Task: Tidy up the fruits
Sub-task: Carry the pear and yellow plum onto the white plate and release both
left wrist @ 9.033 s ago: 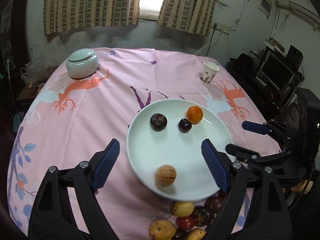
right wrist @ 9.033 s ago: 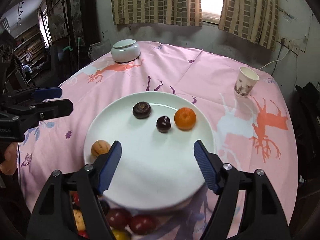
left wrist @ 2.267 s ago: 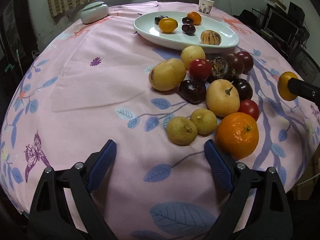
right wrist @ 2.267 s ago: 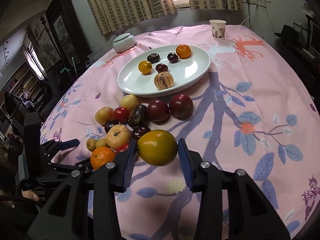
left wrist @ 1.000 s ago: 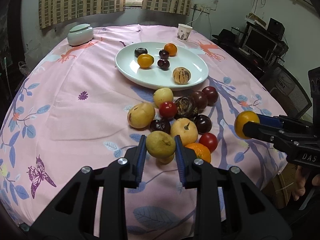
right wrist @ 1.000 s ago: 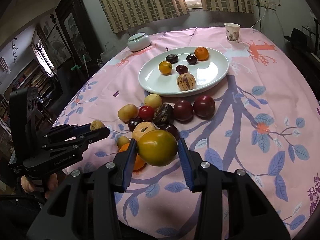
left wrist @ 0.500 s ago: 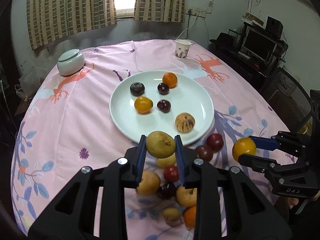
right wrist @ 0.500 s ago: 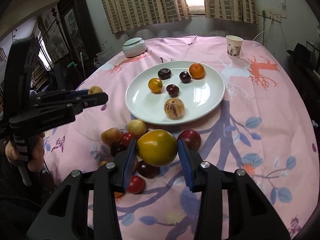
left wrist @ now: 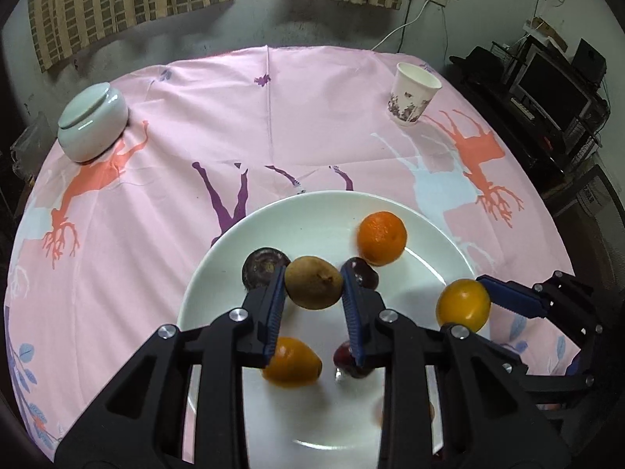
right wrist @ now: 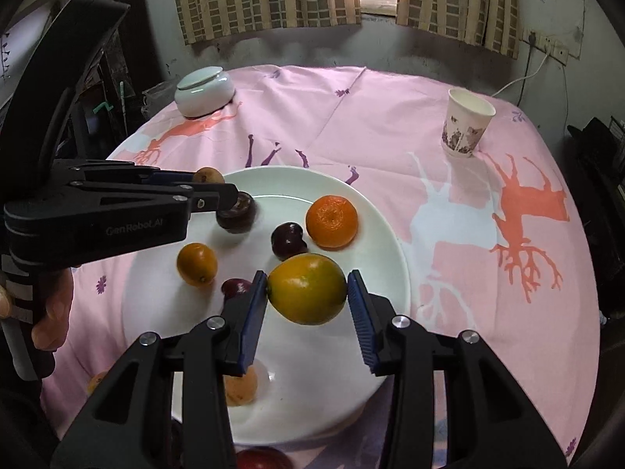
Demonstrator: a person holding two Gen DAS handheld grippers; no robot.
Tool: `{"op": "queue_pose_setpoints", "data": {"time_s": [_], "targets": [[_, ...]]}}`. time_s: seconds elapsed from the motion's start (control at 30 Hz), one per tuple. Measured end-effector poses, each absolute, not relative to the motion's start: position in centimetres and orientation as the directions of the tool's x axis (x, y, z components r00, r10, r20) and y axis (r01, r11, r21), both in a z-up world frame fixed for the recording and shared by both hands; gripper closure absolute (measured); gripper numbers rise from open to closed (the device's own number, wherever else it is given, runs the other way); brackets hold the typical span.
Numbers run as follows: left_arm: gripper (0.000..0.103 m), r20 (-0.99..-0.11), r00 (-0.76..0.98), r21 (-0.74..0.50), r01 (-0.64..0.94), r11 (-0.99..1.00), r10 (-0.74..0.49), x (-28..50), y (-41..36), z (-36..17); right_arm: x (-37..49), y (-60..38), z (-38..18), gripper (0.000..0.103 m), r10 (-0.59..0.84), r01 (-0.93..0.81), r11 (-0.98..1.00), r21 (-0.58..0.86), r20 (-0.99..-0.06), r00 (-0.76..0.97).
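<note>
My left gripper [left wrist: 312,287] is shut on a small brown-green fruit [left wrist: 312,282] and hangs over the near left part of the white plate [left wrist: 312,207]. My right gripper [right wrist: 307,293] is shut on a bigger yellow-orange fruit [right wrist: 307,289] above the plate's [right wrist: 398,258] middle. On the plate lie an orange [right wrist: 331,221], a dark plum [right wrist: 288,240], a round dark fruit [right wrist: 236,215], a small orange fruit [right wrist: 197,264], a dark red fruit [right wrist: 236,286] and a pale striped fruit [right wrist: 240,387]. The right wrist view shows the left gripper [right wrist: 213,187] reaching in from the left.
A paper cup [left wrist: 412,95] stands at the back right of the pink tablecloth [left wrist: 273,117]. A lidded pale ceramic jar [left wrist: 91,121] sits at the back left. A red fruit [right wrist: 259,457] lies off the plate at its near edge. A desk with a monitor [left wrist: 547,97] is beyond the table's right side.
Both grippers have carried their fruits forward from the loose pile to over the plate. Their grips are unchanged.
</note>
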State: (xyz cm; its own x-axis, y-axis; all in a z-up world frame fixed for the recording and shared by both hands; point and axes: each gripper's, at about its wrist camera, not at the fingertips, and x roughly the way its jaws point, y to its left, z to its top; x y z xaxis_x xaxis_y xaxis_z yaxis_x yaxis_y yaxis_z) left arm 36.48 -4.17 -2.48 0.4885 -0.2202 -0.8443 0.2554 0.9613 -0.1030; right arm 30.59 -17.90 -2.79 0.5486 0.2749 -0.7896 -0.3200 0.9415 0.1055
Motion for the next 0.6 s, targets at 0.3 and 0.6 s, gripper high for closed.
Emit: {"op": "queue_pose_setpoints", "data": {"time_s": [0.3,0.6], "targets": [[0.072,-0.866,0.445,-0.123,0.249,0.961,-0.226,39.0,-5.0,-5.1,33.7,-17.9,-5.5,0.060,0.270,-0.296,0.946,0.130,-0.821,0.503],[0.037,-0.839,0.494,-0.138,0.214,0.967,-0.229,38.3,-3.7,-2.5,33.0,-17.9,-4.1,0.027,0.195,-0.278,0.960,0.031,-0.785,0.588]]}}
